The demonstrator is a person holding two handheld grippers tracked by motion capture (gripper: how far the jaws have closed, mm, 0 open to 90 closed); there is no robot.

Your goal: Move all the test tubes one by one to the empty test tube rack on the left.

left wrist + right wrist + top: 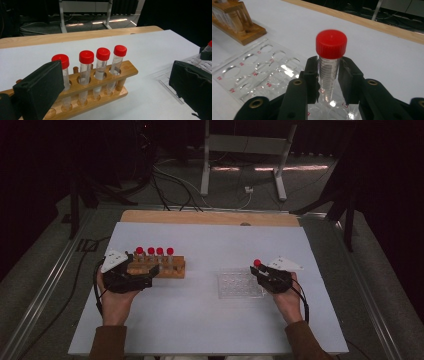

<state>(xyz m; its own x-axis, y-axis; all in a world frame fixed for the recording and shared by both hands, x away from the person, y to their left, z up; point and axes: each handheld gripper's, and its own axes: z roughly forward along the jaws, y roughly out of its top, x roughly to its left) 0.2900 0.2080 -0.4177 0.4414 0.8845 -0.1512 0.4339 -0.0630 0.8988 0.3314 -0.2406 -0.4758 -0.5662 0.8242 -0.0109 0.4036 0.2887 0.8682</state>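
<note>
White table [200, 320]: wooden rack [165, 268], clear tray [235, 290].

Left claw [150, 270]: jaws spread wide, nothing between them, lying low and near level, pointing right across the table; hand grips the body from below, forearm coming in from the bottom edge. Right claw [256, 270]: jaws pinched close together, pointing up-left, tilted down; right hand [286, 296] behind it, sleeve at the wrist.
</note>
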